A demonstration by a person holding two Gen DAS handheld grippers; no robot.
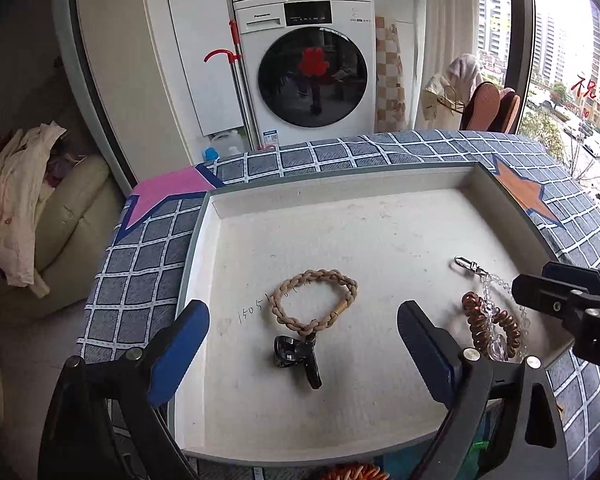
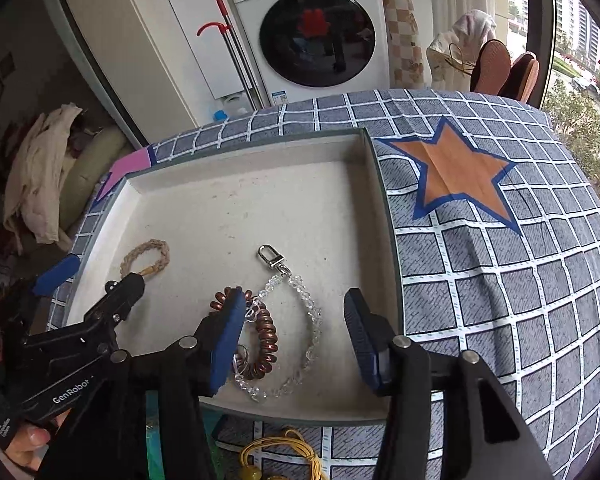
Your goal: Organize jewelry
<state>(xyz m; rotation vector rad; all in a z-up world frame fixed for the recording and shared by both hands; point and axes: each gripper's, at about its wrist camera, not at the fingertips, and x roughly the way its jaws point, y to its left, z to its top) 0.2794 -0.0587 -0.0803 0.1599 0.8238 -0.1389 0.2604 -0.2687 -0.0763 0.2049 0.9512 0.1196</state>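
Both claws hang apart over the tray, gripping nothing. Left claw frames the braided bracelet. Right claw straddles the crystal bead chain near the front edge.

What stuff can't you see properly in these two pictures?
- Right wrist view: the copper coil bracelet is partly behind the right gripper's left finger.
- Right wrist view: the yellow cord is cut off by the bottom edge.
- Left wrist view: the handwriting on the tray is too small to read.
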